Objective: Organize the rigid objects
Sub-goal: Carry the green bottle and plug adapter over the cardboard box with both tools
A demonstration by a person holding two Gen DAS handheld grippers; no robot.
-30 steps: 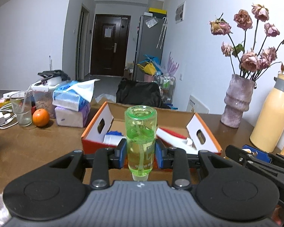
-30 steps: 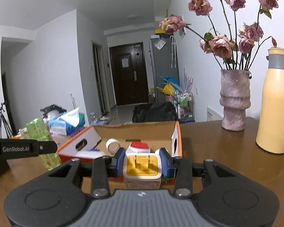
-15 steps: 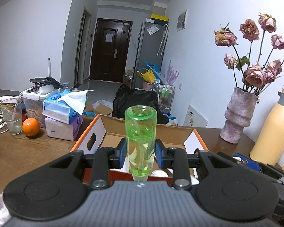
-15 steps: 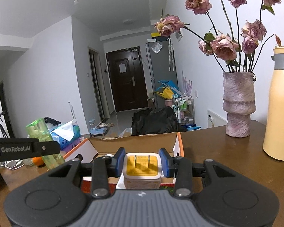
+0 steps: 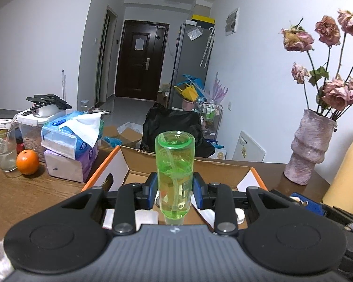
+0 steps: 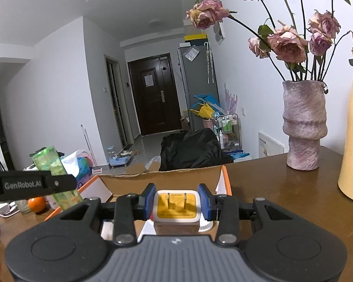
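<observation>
An open cardboard box (image 5: 186, 164) on the wooden table (image 5: 23, 195) lies mostly hidden behind two grippers held above it. The left gripper (image 5: 174, 193) pinches one green bottle (image 5: 174, 176), long axis upright, cap end down. The right gripper (image 6: 176, 203) clamps one white charger (image 6: 176, 208), its two prongs facing the camera.

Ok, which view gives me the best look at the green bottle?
The left wrist view: the green bottle stands centred and close, clamped between the left tongs, liquid and inner tube visible. In the right wrist view the bottle sits small at the left edge, partly hidden behind the left tongs' black arm.
</observation>
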